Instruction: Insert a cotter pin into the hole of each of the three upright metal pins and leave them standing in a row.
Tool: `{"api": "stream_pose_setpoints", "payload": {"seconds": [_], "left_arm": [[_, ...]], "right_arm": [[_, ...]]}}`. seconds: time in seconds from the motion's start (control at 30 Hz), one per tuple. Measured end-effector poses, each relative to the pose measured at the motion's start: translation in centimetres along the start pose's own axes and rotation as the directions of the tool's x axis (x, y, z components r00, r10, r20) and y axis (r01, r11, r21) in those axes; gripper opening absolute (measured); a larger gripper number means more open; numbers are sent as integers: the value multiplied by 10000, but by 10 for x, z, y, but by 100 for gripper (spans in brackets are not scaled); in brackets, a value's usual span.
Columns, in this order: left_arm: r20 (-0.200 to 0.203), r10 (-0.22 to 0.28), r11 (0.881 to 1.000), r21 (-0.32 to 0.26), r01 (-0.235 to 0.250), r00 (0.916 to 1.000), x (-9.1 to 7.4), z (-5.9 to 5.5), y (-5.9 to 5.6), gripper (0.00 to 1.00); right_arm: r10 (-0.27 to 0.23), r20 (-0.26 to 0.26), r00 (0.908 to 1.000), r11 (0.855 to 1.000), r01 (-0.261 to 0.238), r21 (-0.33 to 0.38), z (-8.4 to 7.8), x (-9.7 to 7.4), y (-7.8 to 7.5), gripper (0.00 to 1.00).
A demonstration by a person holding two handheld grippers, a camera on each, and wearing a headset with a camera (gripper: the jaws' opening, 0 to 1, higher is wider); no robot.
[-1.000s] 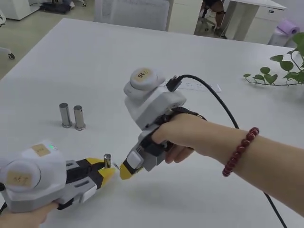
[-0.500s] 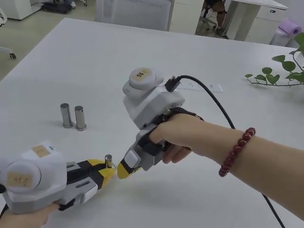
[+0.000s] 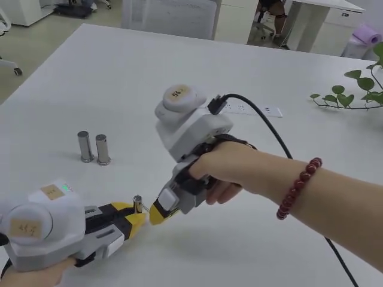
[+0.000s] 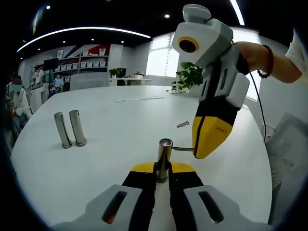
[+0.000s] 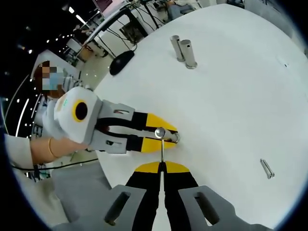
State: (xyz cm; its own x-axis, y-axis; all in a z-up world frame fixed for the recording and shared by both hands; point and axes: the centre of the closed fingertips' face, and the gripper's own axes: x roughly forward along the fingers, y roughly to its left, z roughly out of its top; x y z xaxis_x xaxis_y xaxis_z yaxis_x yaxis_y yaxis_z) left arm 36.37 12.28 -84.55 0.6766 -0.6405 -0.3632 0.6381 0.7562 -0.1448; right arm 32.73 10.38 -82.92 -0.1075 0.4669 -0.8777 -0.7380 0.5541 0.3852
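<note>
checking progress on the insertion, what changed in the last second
The right tongs carried the cotter pin a little closer to the pin in the left tongs; its tip now reaches that pin. Both grips stayed shut, and the two other pins stand as before.

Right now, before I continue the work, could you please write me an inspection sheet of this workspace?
Surface: white table.
Job's things: held metal pin upright; cotter pin level, tip meeting its upper part; left standing pin beside right standing pin; spare cotter pin lying flat.
Clutter: power strip; plant.
Grippers: left hand-held gripper shut on the held metal pin; right hand-held gripper shut on the cotter pin.
Cables: black cable from the right hand-held gripper.
Surroundings: desk, chair.
</note>
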Motion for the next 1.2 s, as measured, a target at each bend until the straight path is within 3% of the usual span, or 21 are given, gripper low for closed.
{"api": "stream_pose_setpoints", "payload": {"seconds": [0.87,1.2], "left_arm": [[20,312,9995,106,-312,9995,1,0,0,7],[16,370,9992,168,-370,9993,2,0,-4,7]], "right_arm": [[-189,-39,9998,9988,190,454,10,-4,3,2],[-302,195,9994,9977,290,606,18,-4,3,2]]}}
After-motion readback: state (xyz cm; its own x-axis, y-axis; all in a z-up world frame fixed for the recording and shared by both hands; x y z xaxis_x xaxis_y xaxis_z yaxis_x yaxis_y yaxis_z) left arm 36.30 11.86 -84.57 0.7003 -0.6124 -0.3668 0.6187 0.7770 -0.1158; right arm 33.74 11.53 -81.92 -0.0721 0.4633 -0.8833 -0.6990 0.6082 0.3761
